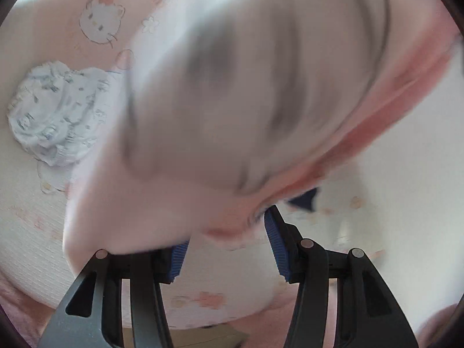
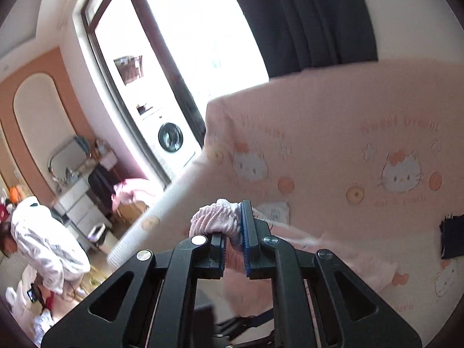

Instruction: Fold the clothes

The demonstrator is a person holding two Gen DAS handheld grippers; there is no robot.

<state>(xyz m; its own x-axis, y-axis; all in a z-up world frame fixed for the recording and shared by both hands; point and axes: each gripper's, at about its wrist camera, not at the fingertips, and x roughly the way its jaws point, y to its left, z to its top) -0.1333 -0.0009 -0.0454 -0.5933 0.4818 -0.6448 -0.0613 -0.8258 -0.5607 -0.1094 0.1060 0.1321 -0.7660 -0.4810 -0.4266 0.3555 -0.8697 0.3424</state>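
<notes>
A pale pink fleecy garment [image 1: 232, 101] hangs blurred right in front of the left wrist camera and fills most of that view. Its lower edge lies over the left fingertip of my left gripper [image 1: 226, 229]. The jaws stand apart, and bedsheet shows between the blue pads [image 1: 275, 243]. My right gripper [image 2: 232, 220] is shut on a bunched fold of pink fleecy garment [image 2: 214, 217], held up above the bed. More pink cloth [image 2: 249, 287] hangs below the fingers.
A crumpled white garment with blue print [image 1: 55, 113] lies on the cat-print bedsheet [image 2: 348, 145]. A dark blue cloth [image 2: 452, 237] lies at the right. Beyond the bed are a washing machine [image 2: 171, 137], a dark curtain [image 2: 304, 20] and a bending person in white [image 2: 49, 246].
</notes>
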